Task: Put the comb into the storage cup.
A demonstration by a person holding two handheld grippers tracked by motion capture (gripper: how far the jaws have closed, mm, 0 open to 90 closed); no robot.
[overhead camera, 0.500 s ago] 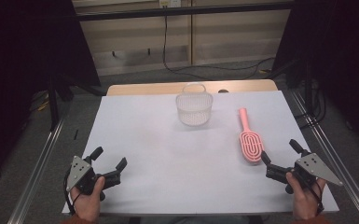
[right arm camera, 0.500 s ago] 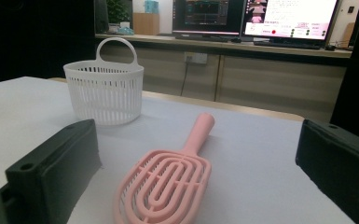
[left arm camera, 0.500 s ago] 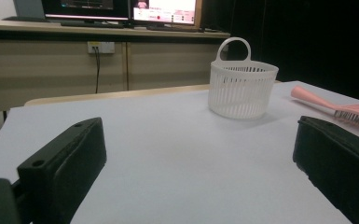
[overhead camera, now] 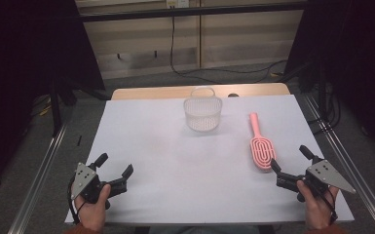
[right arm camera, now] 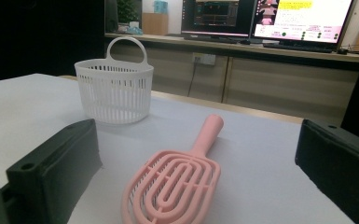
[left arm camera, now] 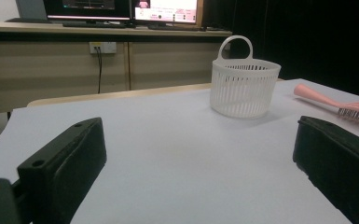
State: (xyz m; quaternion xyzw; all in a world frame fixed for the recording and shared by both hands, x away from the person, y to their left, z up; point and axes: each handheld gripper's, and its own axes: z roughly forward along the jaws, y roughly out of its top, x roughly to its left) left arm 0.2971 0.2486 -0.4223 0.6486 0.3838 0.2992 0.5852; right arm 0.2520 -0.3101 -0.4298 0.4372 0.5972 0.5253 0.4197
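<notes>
White sheeting covers the table (overhead camera: 175, 161), with a wooden edge at the far side and dark curtains, a cable and monitors beyond.

At the near left corner, the left gripper (overhead camera: 113, 171) rests low in the person's left hand (overhead camera: 93, 207), jaws spread wide with nothing but bare table between them. Ahead of it and off to its right stands the white slotted basket (overhead camera: 203, 113), upright with its loop handle up, mouth free to receive something.

Just ahead of the right gripper (overhead camera: 293, 165), the pink vented hairbrush (overhead camera: 260, 145) lies flat, bristles down, head toward the gripper and handle pointing away. In the right gripper view the brush head (right arm camera: 172, 186) sits between the 2 parted jaws, which do not touch it; the gripper is released, held by the right hand (overhead camera: 316, 207). That line-up suggests a pickup of the brush is being prepared, likely for the basket, which stands ahead and to this gripper's left, well apart from the brush.
</notes>
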